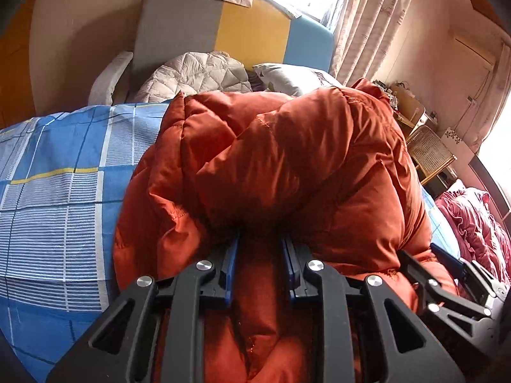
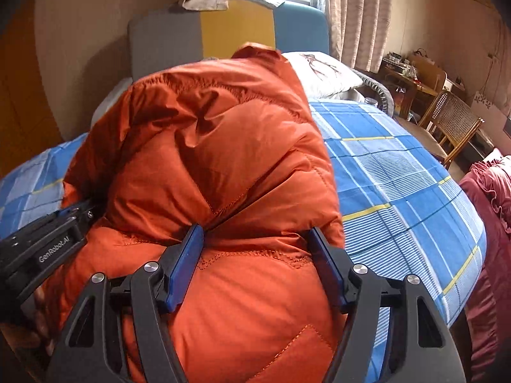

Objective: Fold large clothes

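A puffy orange down jacket (image 1: 287, 159) lies bunched on a bed with a blue plaid sheet (image 1: 54, 191). My left gripper (image 1: 260, 249) stands narrow, its blue pads pinching a thick fold of the jacket. In the right wrist view, the same jacket (image 2: 207, 146) fills the middle, and my right gripper (image 2: 255, 239) is set wide, its pads pressing into a bulky roll of it. The fabric creases at the left pad. Each gripper shows in the other's view: the right gripper (image 1: 447, 274) at the jacket's right edge, the left gripper (image 2: 64, 223) at its left edge with its tips buried.
A grey, yellow and blue headboard (image 1: 223, 32) stands at the far end, with a quilted grey blanket (image 1: 198, 76) and a white pillow (image 2: 322, 70) below it. A wicker chair (image 2: 453, 124) and a cluttered desk stand right of the bed. Maroon ruffled bedding (image 2: 488, 207) lies at the right.
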Available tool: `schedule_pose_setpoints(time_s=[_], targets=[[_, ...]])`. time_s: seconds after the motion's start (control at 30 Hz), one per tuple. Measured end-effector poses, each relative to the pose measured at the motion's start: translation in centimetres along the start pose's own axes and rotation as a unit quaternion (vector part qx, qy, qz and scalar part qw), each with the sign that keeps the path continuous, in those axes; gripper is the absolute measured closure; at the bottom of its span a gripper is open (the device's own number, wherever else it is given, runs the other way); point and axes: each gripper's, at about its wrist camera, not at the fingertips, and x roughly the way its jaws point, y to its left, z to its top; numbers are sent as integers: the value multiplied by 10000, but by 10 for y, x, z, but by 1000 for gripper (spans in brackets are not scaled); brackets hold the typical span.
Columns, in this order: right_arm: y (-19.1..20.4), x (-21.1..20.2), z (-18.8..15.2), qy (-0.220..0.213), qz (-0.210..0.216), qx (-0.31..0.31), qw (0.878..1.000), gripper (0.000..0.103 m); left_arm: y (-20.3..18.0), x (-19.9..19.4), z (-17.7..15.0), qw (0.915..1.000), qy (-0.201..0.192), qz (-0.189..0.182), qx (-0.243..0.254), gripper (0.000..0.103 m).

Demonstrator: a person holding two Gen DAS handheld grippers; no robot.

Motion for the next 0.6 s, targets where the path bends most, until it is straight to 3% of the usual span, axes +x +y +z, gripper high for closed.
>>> schedule_pose_setpoints(time_s=[0.3, 0.47, 0.6], targets=[[10, 20, -6, 112, -48, -152, 9998, 35, 3, 8, -4, 9999, -5, 114, -111, 80], [10, 12, -6, 58, -44, -276, 9996, 35, 0, -12, 4, 9995, -16, 140, -300, 80], [10, 6, -6, -6, -52, -276, 9996, 35, -14, -34, 13, 9994, -273, 130, -137, 76]])
